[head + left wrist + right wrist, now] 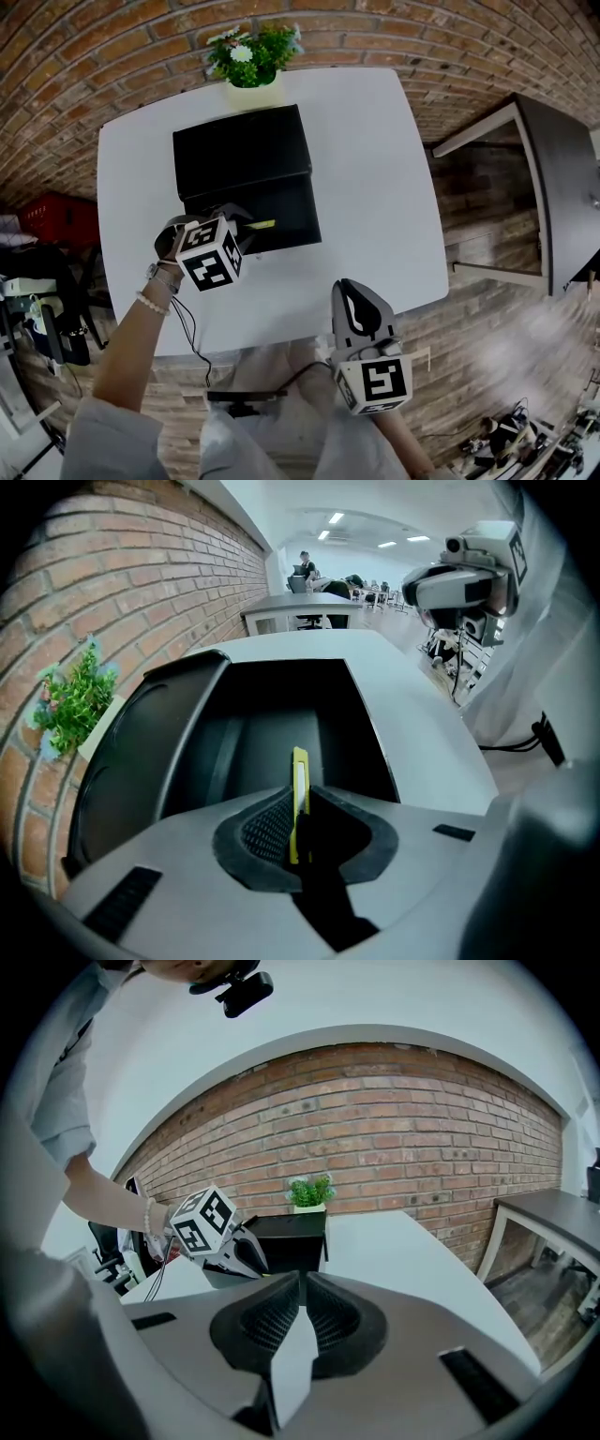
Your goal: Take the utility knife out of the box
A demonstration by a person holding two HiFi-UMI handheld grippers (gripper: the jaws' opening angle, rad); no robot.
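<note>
Pinching the yellow utility knife [299, 794] edge-on between its pads, the left gripper [244, 223] dips into the open black box [281, 211] – knife still low over the tray, likely ready to lift – while the right gripper [357, 305] waits closed and empty by the table [375, 169] edge.

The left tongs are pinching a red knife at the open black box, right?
Not quite. The knife pinched in the left tongs at the open black box is yellow, not red. The left gripper view shows it.
</note>
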